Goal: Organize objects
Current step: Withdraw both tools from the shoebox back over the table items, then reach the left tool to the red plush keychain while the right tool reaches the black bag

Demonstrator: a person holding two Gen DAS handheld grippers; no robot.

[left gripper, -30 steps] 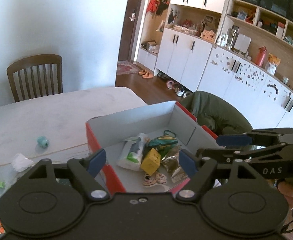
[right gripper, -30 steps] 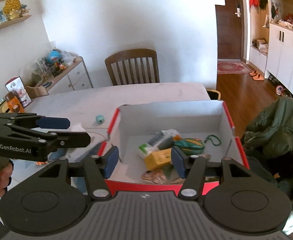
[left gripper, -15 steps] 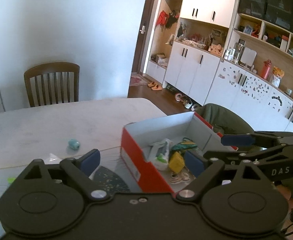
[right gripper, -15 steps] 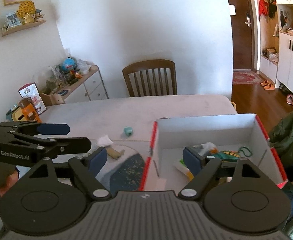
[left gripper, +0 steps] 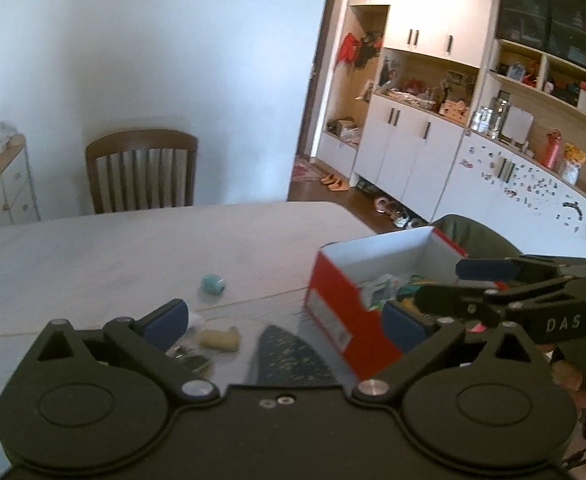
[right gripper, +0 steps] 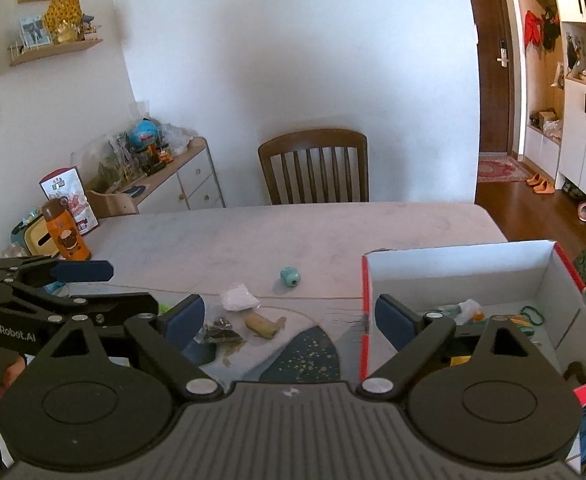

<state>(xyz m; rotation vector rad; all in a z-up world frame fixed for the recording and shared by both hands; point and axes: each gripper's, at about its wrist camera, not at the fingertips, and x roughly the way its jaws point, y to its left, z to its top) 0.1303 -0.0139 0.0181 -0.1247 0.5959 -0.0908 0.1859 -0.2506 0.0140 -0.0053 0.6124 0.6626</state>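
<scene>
Both tools are held above a pale marble-look table (right gripper: 333, 236) with their blue-padded fingers spread wide and nothing between them: the left gripper (left gripper: 289, 322) fills the bottom of its own view, and the right gripper (right gripper: 289, 316) does the same in its view. Each also shows in the other's picture, the left one at the left edge of the right wrist view and the right one at the right edge of the left wrist view, both with fingers apart. A red cardboard box with a white inside (right gripper: 453, 268) stands open at the lower right of the right wrist view, holding a jumble of small items, among them a green cord loop (right gripper: 532, 315). Outside the box, in the centre of that view, lie a small teal round object (right gripper: 289, 276), a crumpled white tissue (right gripper: 237, 298), a short tan stick-shaped piece (right gripper: 263, 323) and a dark crinkled wrapper (right gripper: 219, 334), all near one another. A brown wooden slatted chair (right gripper: 315, 168) stands at the table's far side.
</scene>
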